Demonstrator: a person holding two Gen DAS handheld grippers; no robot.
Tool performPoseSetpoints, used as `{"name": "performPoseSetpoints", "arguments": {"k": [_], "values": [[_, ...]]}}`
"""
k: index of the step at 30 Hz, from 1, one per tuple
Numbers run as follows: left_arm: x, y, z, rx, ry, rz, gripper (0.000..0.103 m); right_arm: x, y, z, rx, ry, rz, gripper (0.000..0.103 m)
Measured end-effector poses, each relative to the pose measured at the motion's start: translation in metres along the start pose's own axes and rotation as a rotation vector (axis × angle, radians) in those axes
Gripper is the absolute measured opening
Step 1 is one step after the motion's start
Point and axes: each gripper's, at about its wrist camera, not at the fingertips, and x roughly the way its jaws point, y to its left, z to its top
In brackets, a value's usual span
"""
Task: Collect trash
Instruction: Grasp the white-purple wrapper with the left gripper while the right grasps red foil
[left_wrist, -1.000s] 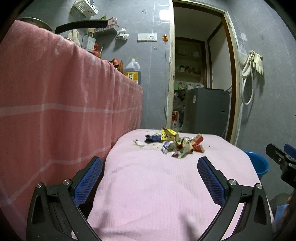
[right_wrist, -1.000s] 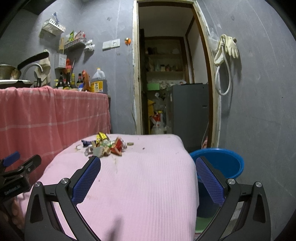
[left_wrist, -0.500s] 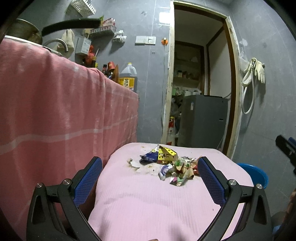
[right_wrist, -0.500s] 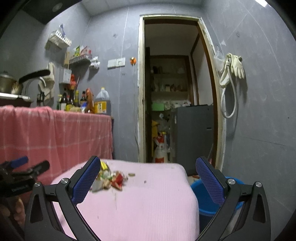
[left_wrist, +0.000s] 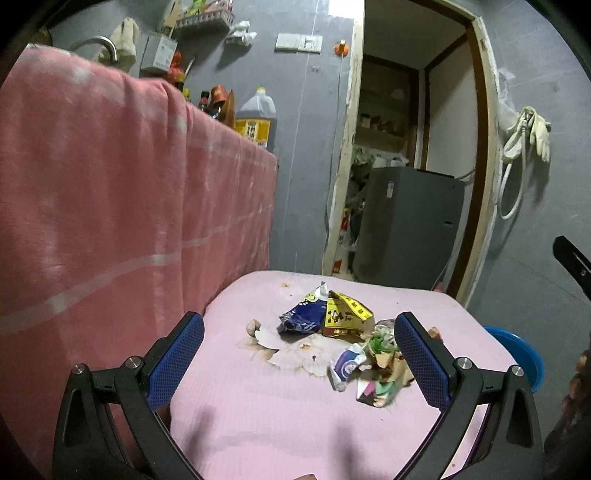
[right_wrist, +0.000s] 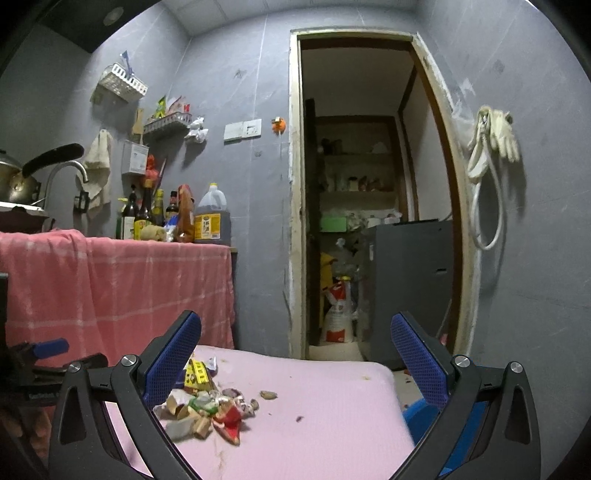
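A pile of trash (left_wrist: 351, 343) lies on a pink-covered table (left_wrist: 258, 406): a blue wrapper (left_wrist: 301, 317), a yellow packet (left_wrist: 345, 314), torn paper and small scraps. My left gripper (left_wrist: 299, 354) is open just in front of the pile, its right finger beside the scraps. In the right wrist view the same pile (right_wrist: 207, 406) sits low left, close to the left finger of my open right gripper (right_wrist: 295, 362). Nothing is held in either one.
A counter draped in pink cloth (left_wrist: 110, 203) with bottles (right_wrist: 159, 214) stands along the left. A blue bucket (left_wrist: 517, 358) sits on the floor right of the table. Behind is an open doorway (right_wrist: 362, 203) with a grey cabinet (right_wrist: 410, 280). Gloves (right_wrist: 495, 140) hang on the wall.
Both grippers moved forward toward the trash pile, which now looks larger and nearer. The right wrist view tilted upward and then held. Both grippers stay open.
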Motion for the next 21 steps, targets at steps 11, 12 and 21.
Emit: {"name": "performPoseSetpoints", "arguments": {"k": [11,12,21], "values": [[0.049,0.001,-0.008,0.001,0.242,-0.039,0.101,0.057,0.007,-0.032,0.011,0.182,0.142,0.103],[0.051,0.002,-0.007,-0.001,0.255,-0.042,0.101,0.062,0.006,-0.035,0.015,0.204,0.151,0.103],[0.065,0.004,-0.01,-0.03,0.375,-0.102,0.084,0.096,-0.007,-0.054,0.112,0.384,0.19,0.103]]}}
